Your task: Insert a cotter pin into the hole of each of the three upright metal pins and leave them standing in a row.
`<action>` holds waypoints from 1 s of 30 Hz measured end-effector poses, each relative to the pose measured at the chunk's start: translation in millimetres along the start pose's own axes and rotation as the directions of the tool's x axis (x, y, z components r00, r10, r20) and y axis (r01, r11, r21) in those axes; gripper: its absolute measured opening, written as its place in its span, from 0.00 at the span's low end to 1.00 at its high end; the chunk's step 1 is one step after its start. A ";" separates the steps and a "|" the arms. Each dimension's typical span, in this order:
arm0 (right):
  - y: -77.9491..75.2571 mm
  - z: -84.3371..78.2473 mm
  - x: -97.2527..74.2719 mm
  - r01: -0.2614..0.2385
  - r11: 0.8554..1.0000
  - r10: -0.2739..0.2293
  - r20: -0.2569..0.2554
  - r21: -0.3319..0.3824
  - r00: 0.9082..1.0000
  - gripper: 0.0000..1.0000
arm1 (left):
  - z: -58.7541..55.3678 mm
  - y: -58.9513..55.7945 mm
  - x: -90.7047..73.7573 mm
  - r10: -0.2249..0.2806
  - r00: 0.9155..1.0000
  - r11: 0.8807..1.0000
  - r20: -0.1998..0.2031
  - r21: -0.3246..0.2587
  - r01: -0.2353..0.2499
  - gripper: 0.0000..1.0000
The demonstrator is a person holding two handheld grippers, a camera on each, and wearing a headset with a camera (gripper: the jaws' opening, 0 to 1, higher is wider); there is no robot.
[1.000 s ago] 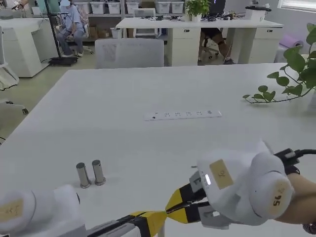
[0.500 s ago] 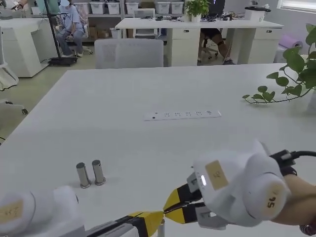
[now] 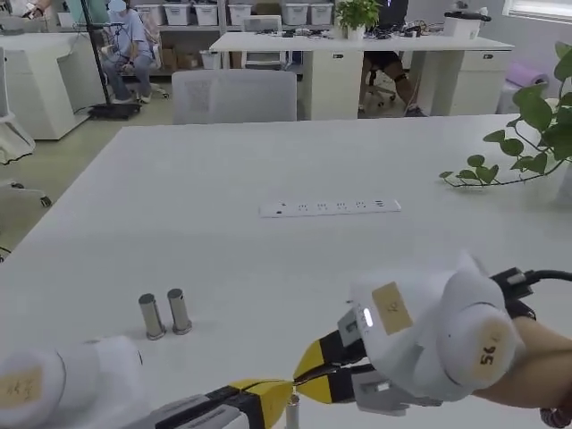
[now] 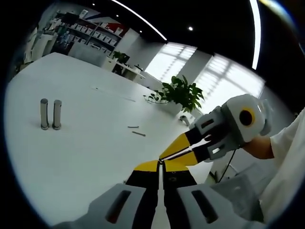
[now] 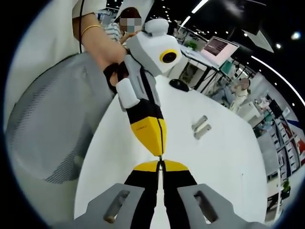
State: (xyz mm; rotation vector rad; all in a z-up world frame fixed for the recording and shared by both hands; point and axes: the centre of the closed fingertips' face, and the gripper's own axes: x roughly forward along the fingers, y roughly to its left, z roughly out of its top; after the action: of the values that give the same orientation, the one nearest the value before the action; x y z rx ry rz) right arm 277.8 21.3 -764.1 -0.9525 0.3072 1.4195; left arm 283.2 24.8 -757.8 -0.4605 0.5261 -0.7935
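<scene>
The left gripper [image 3: 282, 391] is clenching its jaws on a metal pin [image 3: 292, 412] at the near edge of the table [image 3: 268, 259]. The right gripper [image 3: 304, 377], meeting it tip to tip, is pinching a thin cotter pin [image 4: 189, 152]. Two more pins [image 3: 179, 311] are standing side by side to the left. Loose cotter pins [image 4: 139, 134] are lying farther off.

Your two standing pins [image 3: 165, 314] and the third pin [image 3: 292, 409] at your left claw [image 4: 162, 163] look like smooth grey metal with a soft satin sheen. The worktop [image 3: 268, 161] is smooth, matt white. That claw and your right claw [image 5: 162, 164] wear glossy white plastic shells over matt yellow-and-black jaws.
</scene>
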 end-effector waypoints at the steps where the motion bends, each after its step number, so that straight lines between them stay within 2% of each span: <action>1: -0.4 0.1 -0.2 -0.001 1.000 0.001 0.005 0.010 1.000 0.04 | 0.1 -0.3 -0.4 0.001 1.000 1.000 0.001 0.005 -0.001 0.00; 9: -4.1 1.4 -6.1 -0.018 0.995 0.014 0.046 0.102 0.999 0.06 | -2.8 3.3 -3.7 0.014 1.000 0.995 -0.013 0.102 -0.012 0.00; 13: -1.5 0.9 -8.6 -0.048 0.989 0.039 0.066 0.142 0.997 0.07 | -5.0 3.5 -5.5 0.011 1.000 0.984 -0.022 0.176 -0.006 0.00; 18: 4.6 -2.4 -9.7 -0.091 0.978 0.078 0.072 0.189 0.994 0.09 | -6.9 0.1 -7.1 -0.009 0.999 0.964 -0.033 0.265 0.017 0.00; 21: 10.6 -3.8 -9.9 -0.131 0.967 0.116 0.082 0.219 0.990 0.10 | -9.1 -5.0 -7.5 -0.037 0.998 0.950 -0.048 0.307 0.050 0.00; 24: 15.1 -4.2 -10.6 -0.163 0.959 0.145 0.092 0.233 0.985 0.10 | -9.6 -11.1 -7.6 -0.072 0.996 0.944 -0.054 0.319 0.085 0.00; 26: 16.8 -3.9 -11.4 -0.175 0.955 0.155 0.099 0.240 0.983 0.11 | -12.4 -13.6 -8.5 -0.081 0.994 0.933 -0.076 0.345 0.103 0.00; 30: 23.6 -2.4 -14.4 -0.223 0.940 0.198 0.120 0.256 0.973 0.11 | -16.2 -19.4 -10.1 -0.118 0.988 0.916 -0.101 0.373 0.148 0.00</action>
State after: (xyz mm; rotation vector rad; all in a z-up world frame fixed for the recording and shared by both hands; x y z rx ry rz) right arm 254.2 6.6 -764.3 -0.6433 0.5314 1.5654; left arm 257.1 17.4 -756.6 -0.1062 0.4004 -1.0229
